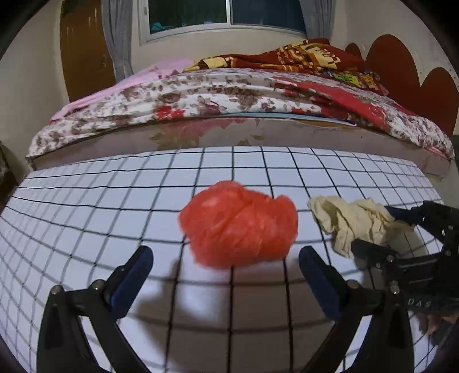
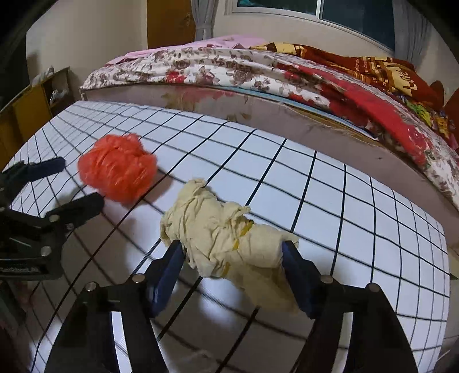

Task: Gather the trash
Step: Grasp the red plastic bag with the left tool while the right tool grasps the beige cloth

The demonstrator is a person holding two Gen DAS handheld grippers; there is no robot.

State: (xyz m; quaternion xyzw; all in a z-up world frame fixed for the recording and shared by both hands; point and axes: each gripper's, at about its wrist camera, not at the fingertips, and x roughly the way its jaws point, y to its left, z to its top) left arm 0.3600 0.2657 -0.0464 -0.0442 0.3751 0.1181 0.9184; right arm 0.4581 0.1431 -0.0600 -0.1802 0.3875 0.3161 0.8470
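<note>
Gridded table [image 1: 86, 218] beside bed: left gripper [image 1: 226, 275] spread wide, red bag [image 1: 238, 223] just ahead between fingers; right gripper [image 2: 233, 258] pinching cream wad [image 2: 223, 238] crosswise.

Warm indoor light falls from above; the window [image 1: 226, 13] is dark. Soft shadows pool under and between the fingers [image 1: 137, 275] on the table [image 1: 86, 218]. The red bag [image 1: 239, 223] ahead of them is smeared by motion blur. Fisheye bending curves the grid lines, and the corners go black.

red bag [image 1: 238, 223] motion-blurred, bed [image 1: 218, 94] cropped at edges
</note>
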